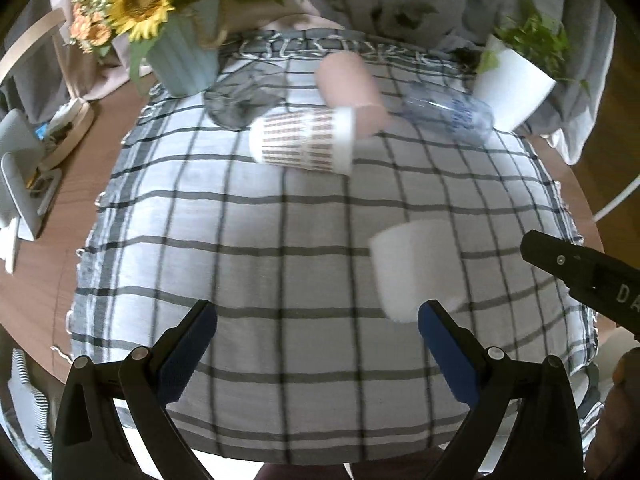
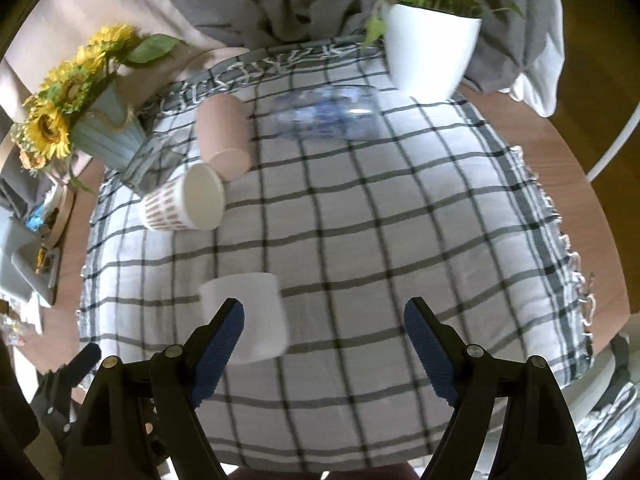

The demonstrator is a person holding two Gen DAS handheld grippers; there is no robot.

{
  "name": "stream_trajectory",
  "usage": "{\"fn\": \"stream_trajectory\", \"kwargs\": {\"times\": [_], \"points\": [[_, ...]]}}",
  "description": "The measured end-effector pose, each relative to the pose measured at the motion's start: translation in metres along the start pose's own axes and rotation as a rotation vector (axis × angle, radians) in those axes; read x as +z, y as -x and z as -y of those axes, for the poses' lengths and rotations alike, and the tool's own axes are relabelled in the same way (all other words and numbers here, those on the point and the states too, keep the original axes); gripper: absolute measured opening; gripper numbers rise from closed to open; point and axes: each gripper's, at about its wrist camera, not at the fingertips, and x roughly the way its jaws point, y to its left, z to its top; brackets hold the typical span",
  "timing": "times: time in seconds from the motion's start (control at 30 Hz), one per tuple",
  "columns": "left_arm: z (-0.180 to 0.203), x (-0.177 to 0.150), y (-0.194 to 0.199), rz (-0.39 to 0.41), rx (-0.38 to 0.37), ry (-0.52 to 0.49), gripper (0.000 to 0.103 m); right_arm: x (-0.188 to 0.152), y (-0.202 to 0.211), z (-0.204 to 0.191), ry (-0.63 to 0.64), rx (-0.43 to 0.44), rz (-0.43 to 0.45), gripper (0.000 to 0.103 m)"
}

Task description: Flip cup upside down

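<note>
A plain white cup (image 1: pixel 416 268) stands upside down on the checked cloth (image 1: pixel 280 220), near my left gripper's right finger; in the right wrist view the white cup (image 2: pixel 248 312) sits just behind my right gripper's left finger. My left gripper (image 1: pixel 318 324) is open and empty. My right gripper (image 2: pixel 324 320) is open and empty. A patterned white cup (image 1: pixel 304 140) lies on its side farther back, also in the right wrist view (image 2: pixel 184 200). A pink cup (image 1: pixel 348 88) lies on its side behind it. A clear glass (image 1: pixel 448 112) lies on its side.
A sunflower vase (image 1: pixel 180 56) stands at the back left and a white plant pot (image 1: pixel 512 84) at the back right. A dark tinted glass (image 1: pixel 240 96) lies by the vase. Clutter (image 1: pixel 24 168) sits on the wooden table at the left. The other gripper's black body (image 1: pixel 584 276) shows at right.
</note>
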Motion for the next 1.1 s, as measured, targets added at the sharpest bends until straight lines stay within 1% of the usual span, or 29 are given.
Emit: {"fn": "stream_trajectory", "kwargs": {"times": [0.17, 0.43, 0.67, 0.9, 1.1], "points": [[0.025, -0.009, -0.004, 0.001, -0.006, -0.003, 0.103, -0.001, -0.002, 0.026, 0.007, -0.021, -0.014, 0.082], [0.058, -0.018, -0.017, 0.000, -0.011, 0.004, 0.098, -0.007, -0.009, 0.061, 0.020, -0.043, -0.035, 0.082], [0.066, -0.018, -0.033, -0.003, 0.011, 0.029, 0.095, -0.011, -0.019, 0.080, 0.015, -0.064, -0.055, 0.082], [0.067, -0.014, -0.046, -0.015, 0.023, 0.048, 0.087, -0.012, -0.030, 0.090, 0.014, -0.072, -0.091, 0.082], [0.071, -0.011, -0.053, -0.034, 0.012, 0.039, 0.081, -0.014, -0.035, 0.094, 0.007, -0.069, -0.109, 0.082]]}}
